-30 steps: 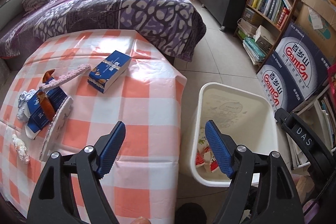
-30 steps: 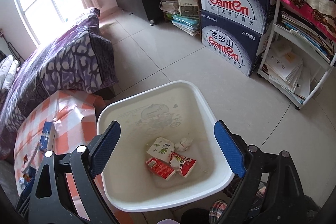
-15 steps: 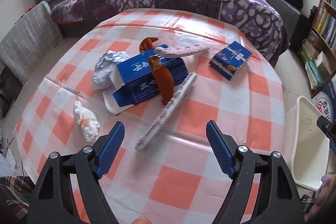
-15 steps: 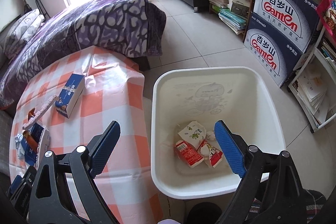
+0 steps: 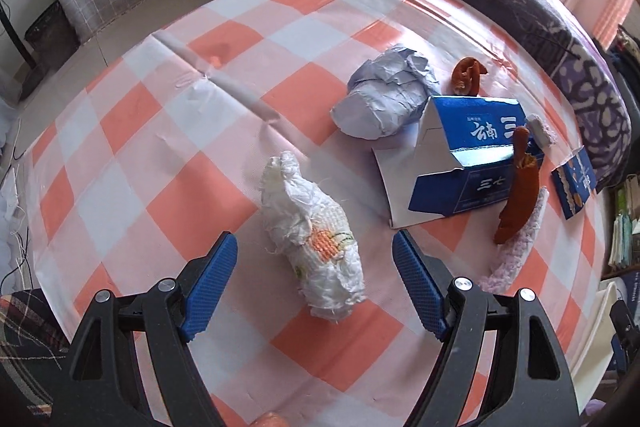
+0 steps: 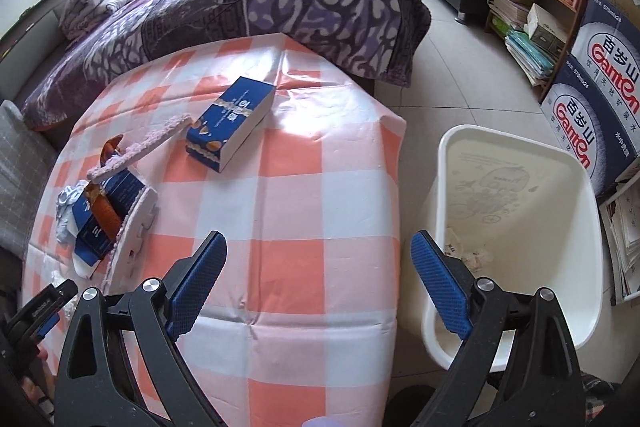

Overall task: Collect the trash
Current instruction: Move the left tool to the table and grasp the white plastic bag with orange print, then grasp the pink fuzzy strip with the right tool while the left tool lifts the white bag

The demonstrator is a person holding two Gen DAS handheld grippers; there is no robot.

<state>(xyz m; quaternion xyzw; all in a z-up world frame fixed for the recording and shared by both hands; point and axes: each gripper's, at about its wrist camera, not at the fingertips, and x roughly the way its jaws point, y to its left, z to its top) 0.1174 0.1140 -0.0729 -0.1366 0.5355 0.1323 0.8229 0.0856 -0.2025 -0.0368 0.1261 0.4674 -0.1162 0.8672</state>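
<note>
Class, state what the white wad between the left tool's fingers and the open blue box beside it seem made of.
White wad: probably thin plastic or tissue, finely crinkled, with an orange print. Open blue box: printed cardboard with sharp folds, slightly glossy outside, plain white inside.

Crumpled white wrapper (image 5: 316, 239) lies on checkered tablecloth (image 5: 160, 147).

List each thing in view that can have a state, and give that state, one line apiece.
left gripper: open, jaws either side of the white wad, not touching it
right gripper: open, empty
white crumpled wrapper: lying on the checked tablecloth, ungrasped
grey-blue crumpled paper: lying beside the carton
large blue carton: end flap open, lying on its side
small blue box: closed, lying flat
white bin: open-topped, some trash at the bottom
</note>
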